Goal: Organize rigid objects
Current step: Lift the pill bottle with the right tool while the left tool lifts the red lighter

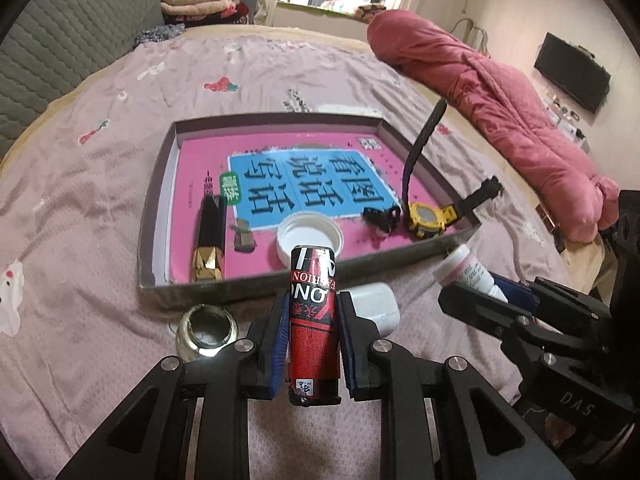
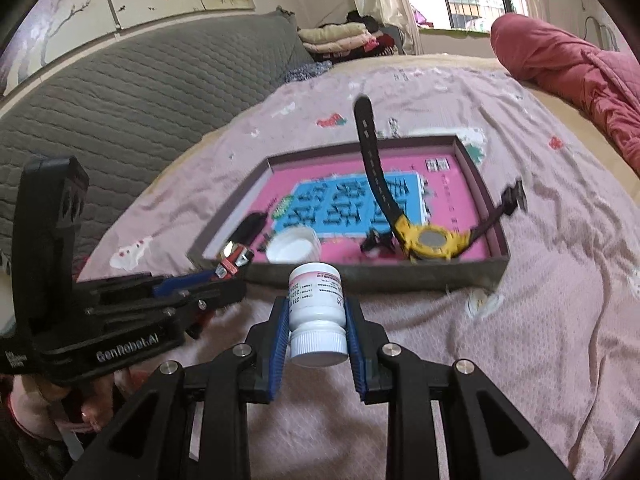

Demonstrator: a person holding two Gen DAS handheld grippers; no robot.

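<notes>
My left gripper (image 1: 313, 320) is shut on a red and black lighter (image 1: 313, 328), held just in front of the shallow box (image 1: 280, 286). My right gripper (image 2: 318, 320) is shut on a white pill bottle (image 2: 316, 304), cap toward the camera, also just before the box (image 2: 360, 276). In the box lie a yellow watch (image 1: 428, 216), a white lid (image 1: 310, 238), a black and gold lipstick (image 1: 208, 236), a black clip (image 1: 380, 218) and a small brown piece (image 1: 244, 238). The watch (image 2: 430, 240) and lid (image 2: 294, 246) also show in the right wrist view.
A glass jar (image 1: 206, 330) and a white case (image 1: 374, 308) lie on the pink bedsheet in front of the box. A rolled pink quilt (image 1: 500, 92) lies to the right. A grey headboard (image 2: 120, 100) stands to the left.
</notes>
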